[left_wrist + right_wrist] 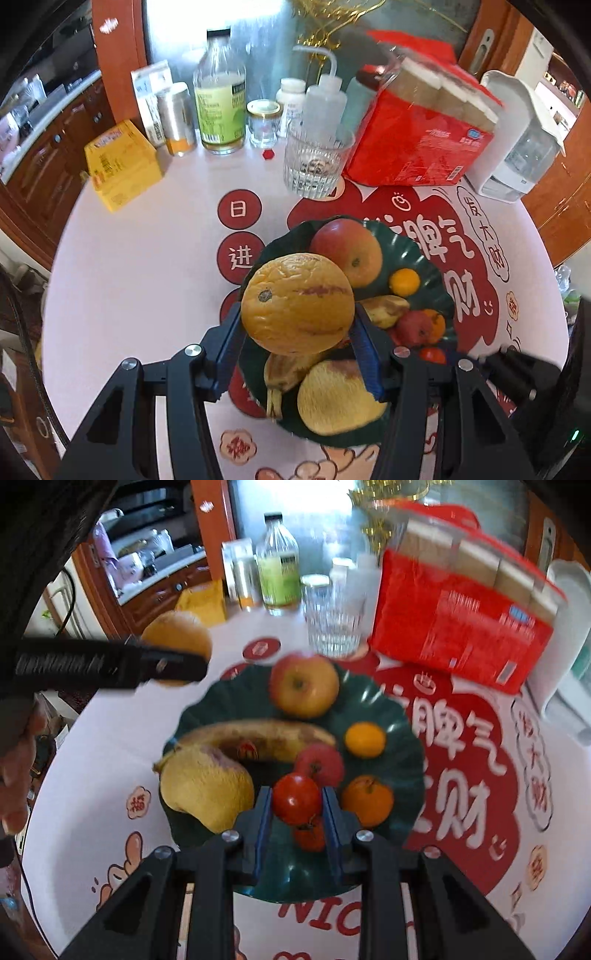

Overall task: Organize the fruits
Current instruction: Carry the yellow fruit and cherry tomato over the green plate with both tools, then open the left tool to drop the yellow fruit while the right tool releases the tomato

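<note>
My left gripper (298,314) is shut on a large wrinkled orange (297,302), held over the near-left side of a dark green plate (424,251). My right gripper (296,797) is shut on a small red tomato (297,799) just above the same plate (406,775). On the plate lie a red-yellow apple (304,685), a spotted banana (258,738), a yellow pear-shaped fruit (207,790), two mandarins (365,739) and small red fruits (319,762). In the right wrist view, the left gripper with its orange (177,635) shows at the far left.
Behind the plate stand a ribbed drinking glass (314,166), a red paper-roll package (417,136), a green-labelled bottle (219,96), a squeeze bottle (325,99), a yellow box (122,162) and a white appliance (524,136). The round table's printed cloth (147,277) is bare on the left.
</note>
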The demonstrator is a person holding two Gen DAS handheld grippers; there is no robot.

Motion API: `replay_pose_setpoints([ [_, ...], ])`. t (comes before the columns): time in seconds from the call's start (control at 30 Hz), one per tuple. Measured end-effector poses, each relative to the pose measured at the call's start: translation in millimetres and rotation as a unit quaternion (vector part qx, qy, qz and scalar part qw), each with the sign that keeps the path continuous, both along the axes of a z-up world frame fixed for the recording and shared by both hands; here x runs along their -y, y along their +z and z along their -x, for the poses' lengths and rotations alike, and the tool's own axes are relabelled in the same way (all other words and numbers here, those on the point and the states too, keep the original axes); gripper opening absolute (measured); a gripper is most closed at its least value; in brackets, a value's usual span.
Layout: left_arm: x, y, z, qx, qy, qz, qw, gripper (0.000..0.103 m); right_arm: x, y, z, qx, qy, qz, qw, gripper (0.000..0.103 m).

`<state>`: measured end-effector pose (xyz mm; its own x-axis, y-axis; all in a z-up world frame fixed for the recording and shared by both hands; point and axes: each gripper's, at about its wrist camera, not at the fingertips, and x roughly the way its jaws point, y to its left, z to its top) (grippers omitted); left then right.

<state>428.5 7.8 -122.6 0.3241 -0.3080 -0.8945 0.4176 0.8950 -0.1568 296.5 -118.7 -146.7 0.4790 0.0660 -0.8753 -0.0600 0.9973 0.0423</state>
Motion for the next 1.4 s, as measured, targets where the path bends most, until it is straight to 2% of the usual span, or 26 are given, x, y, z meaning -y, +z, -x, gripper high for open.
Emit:
replay_pose_setpoints([
  [0.2, 6, -32, -20, -0.022, -0.004, 0.004, 0.9997, 0.054, -6, -24, 0, -0.022, -0.012, 0.012, 1.000, 0.026],
  [0.43, 15, -62, -26, -0.045, -0.015, -0.012, 0.9988, 0.054, -12, -24, 2, 0.002, -0.009, 0.039, 0.999, 0.027],
  [0.67, 16, -61, -26, -0.039, -0.015, -0.015, 0.9990, 0.055, -17, -19, 8, 0.025, -0.002, 0.046, 0.999, 0.031],
  [0.87, 16, -48, -15, -0.011, -0.029, -0.032, 0.9990, 0.063, -11, -7, 10, 0.042, -0.018, 0.030, 0.998, 0.041],
  [1.0, 14, -41, -9, -0.003, -0.031, -0.033, 0.9990, 0.067, -8, -7, 8, 0.039, -0.025, 0.025, 0.999, 0.041],
  [1.4, 3, -31, 4, -0.002, -0.024, -0.037, 0.9990, 0.071, -9, -4, 13, 0.032, -0.028, 0.024, 0.999, 0.041],
])
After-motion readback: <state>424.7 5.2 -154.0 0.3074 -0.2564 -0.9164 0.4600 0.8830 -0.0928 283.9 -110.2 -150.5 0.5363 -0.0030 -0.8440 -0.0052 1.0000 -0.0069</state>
